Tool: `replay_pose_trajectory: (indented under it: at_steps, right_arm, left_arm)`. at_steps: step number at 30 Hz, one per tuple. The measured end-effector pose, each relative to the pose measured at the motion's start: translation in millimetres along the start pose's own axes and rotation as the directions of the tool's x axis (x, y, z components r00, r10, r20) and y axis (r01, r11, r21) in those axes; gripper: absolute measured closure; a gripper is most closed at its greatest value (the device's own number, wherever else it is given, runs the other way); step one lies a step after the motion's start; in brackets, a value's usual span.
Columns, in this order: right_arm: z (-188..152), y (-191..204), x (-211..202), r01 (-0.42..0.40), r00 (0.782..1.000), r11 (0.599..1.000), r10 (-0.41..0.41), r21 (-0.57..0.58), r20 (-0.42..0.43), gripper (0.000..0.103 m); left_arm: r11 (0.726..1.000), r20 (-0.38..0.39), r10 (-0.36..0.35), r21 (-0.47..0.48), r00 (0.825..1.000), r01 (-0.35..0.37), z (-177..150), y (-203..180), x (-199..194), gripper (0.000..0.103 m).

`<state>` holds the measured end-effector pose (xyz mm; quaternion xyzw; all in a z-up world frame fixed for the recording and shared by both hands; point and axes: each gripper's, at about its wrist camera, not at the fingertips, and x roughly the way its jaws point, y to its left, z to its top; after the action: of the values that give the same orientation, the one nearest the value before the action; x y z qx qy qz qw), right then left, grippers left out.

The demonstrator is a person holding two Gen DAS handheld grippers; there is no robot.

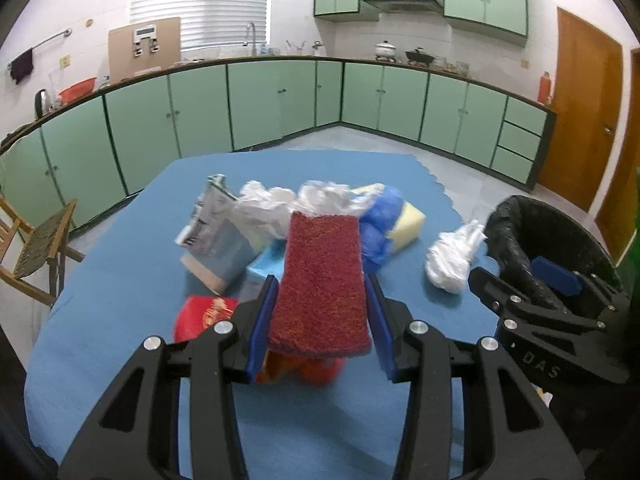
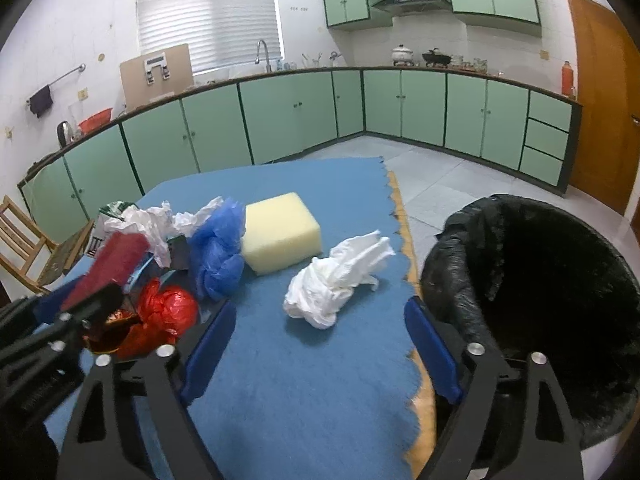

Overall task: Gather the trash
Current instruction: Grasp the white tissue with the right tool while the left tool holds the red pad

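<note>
In the left wrist view, the left gripper (image 1: pixel 322 300) fills the lower centre, its blue pads clamped on either side of a dark red, coarse-fibred rectangular scouring pad (image 1: pixel 323 284) that stands up between them, raised above the blue felt cloth (image 1: pixel 120 300) covering the table. Behind and around it lies a heap of rubbish: a crumpled red plastic bag (image 1: pixel 206 314) at the lower left of the pad, a grey and white printed paper pouch (image 1: pixel 214 240) to the left, crumpled white plastic wrap (image 1: pixel 264 204) above, a bunched blue plastic bag (image 1: pixel 380 224) to the right and a pale yellow foam block (image 1: pixel 408 222) just beyond it.

In the right wrist view, the right gripper (image 2: pixel 320 338) occupies the lower centre with its jaws spread wide and nothing between the pads, over bare cloth. A crumpled white plastic bag (image 2: pixel 340 280) lies by itself just above it, apart from the heap, near the cloth's scalloped right edge. The left gripper and its red pad cross the left edge of this view in front of the red bag.

A round bin lined with a black plastic bag (image 2: pixel 532 292) stands at the right, beside the table; its inside is too dark to tell what it holds.
</note>
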<state>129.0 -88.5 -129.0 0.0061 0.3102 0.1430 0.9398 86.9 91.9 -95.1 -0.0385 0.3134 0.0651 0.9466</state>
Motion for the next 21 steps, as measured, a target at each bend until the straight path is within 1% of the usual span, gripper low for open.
replay_pose_trajectory:
  at_steps: [5,10,12,14,16,18,20,21]
  right_arm:
    - [2,3,26,0.003,0.999,1.0,-0.003,-0.001,-0.042,0.027]
    - [4,4,52,0.023,0.994,1.0,-0.024,-0.008,-0.103,0.03]
    - [5,2,61,0.02,0.992,1.0,-0.02,0.001,-0.128,0.035]
    - [6,0,70,0.019,0.987,1.0,-0.018,0.006,-0.163,0.047]
    - [6,-2,78,0.006,0.98,1.0,-0.003,0.015,-0.198,0.054]
    - [5,-4,77,-0.004,0.981,1.0,0.007,0.02,-0.195,0.059]
    - [5,-4,72,-0.01,0.983,1.0,0.012,0.009,-0.184,0.066]
    - [6,-4,69,-0.015,0.984,1.0,0.015,0.002,-0.179,0.067]
  left_arm:
    - [1.0,-0.005,0.021,-0.016,1.0,-0.021,4,11,7,0.061]
    - [1.0,-0.005,0.027,-0.017,1.0,-0.027,7,14,12,0.061]
    - [0.999,-0.006,0.029,-0.014,1.0,-0.029,9,15,14,0.061]
    - [0.999,-0.01,0.03,-0.017,1.0,-0.03,10,16,17,0.061]
    - [0.999,-0.013,0.032,-0.017,0.999,-0.032,10,17,19,0.061]
    - [0.999,-0.014,0.035,-0.018,0.999,-0.036,11,16,20,0.061]
    - [0.999,-0.012,0.038,-0.017,0.999,-0.038,12,15,20,0.061]
    - [0.999,-0.01,0.038,-0.016,0.999,-0.038,13,15,20,0.061]
